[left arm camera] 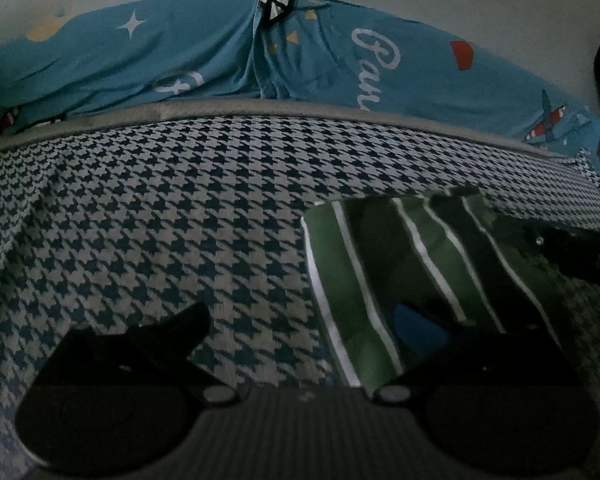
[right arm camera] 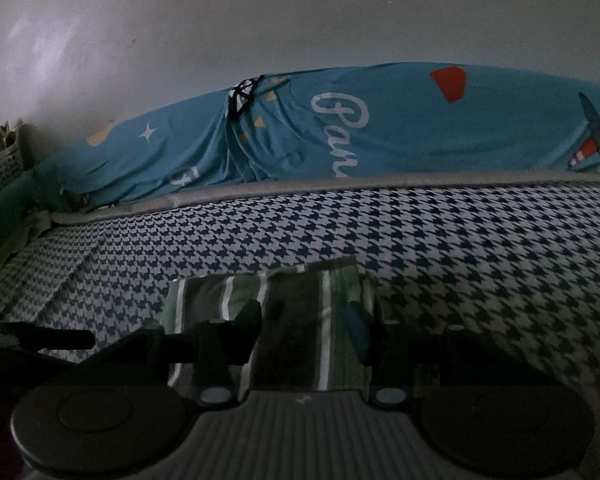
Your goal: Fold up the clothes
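A folded green garment with white stripes (left arm camera: pixel 411 280) is noted lying flat on the houndstooth bedcover (left arm camera: pixel 160 216), in the lower right of the left wrist view and at lower centre of the right wrist view (right arm camera: pixel 284 320). The left gripper (left arm camera: pixel 300 332) is seen with its fingers spread wide and nothing held; its right finger hangs over the garment's near edge, contact not determinable in the dim light. The right gripper (right arm camera: pixel 311 320) is seen partly open, its fingers to either side of the cloth, and no pinch on the fabric can be confirmed. The fold is judged complete or nearly so; for a good finish, the fingers should be lifted clear without the top layer being dragged, and the edges kept aligned. A perforated basket (right arm camera: pixel 0 164) is partly visible at the left edge of the right wrist view; its contents cannot be identified. A blue printed sheet (right arm camera: pixel 379 132) is draped behind the bed.
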`<state>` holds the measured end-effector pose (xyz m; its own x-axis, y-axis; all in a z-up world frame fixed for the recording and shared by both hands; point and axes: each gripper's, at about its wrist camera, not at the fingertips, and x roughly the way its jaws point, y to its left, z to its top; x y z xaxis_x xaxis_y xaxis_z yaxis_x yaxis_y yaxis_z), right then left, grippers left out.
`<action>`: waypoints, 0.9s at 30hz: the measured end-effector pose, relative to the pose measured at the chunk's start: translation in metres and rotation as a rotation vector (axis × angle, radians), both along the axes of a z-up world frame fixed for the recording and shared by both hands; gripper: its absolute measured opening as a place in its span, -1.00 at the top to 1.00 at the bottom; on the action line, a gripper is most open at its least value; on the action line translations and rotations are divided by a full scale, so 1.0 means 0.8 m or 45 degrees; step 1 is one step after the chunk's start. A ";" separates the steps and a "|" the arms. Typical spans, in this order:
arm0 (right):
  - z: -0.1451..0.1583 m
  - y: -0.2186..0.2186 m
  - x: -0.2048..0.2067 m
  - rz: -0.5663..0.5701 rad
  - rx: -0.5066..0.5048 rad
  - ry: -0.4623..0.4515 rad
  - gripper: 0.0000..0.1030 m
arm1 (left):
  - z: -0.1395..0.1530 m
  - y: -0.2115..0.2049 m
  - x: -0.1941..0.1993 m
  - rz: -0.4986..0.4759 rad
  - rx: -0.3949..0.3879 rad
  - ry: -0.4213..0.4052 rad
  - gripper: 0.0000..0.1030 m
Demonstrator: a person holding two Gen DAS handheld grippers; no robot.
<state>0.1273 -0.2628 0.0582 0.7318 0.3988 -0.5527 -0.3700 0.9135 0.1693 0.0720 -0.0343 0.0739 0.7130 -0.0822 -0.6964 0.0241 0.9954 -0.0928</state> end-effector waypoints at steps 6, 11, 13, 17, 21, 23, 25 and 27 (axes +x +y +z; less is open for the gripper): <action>0.000 -0.002 -0.033 -0.049 0.012 0.043 0.09 | -0.013 -0.001 -0.013 0.006 -0.016 0.021 -0.99; -0.001 -0.002 -0.053 -0.078 0.034 0.066 0.08 | -0.031 -0.009 -0.028 -0.002 -0.021 0.039 -0.99; -0.003 -0.004 -0.056 -0.091 0.041 0.075 0.08 | -0.040 -0.012 -0.033 -0.005 -0.021 0.041 -0.99; -0.009 -0.005 -0.056 -0.112 0.033 0.106 0.07 | -0.050 -0.015 -0.035 -0.009 -0.014 0.057 -0.99; -0.019 -0.006 -0.051 -0.136 0.041 0.160 0.06 | -0.058 -0.018 -0.033 -0.010 0.005 0.077 -0.99; -0.022 -0.005 -0.051 -0.145 0.028 0.167 0.06 | -0.063 -0.018 -0.031 -0.004 0.009 0.097 -0.99; -0.025 -0.003 -0.050 -0.153 0.007 0.170 0.05 | -0.067 -0.018 -0.029 0.001 0.010 0.118 -0.99; -0.028 -0.002 -0.049 -0.161 -0.014 0.173 0.04 | -0.071 -0.019 -0.028 0.003 0.012 0.134 -1.00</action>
<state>0.0880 -0.2642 0.0356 0.6940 0.3018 -0.6537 -0.2268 0.9533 0.1993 0.0499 -0.0498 0.0168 0.6357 -0.0740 -0.7684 0.0127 0.9963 -0.0855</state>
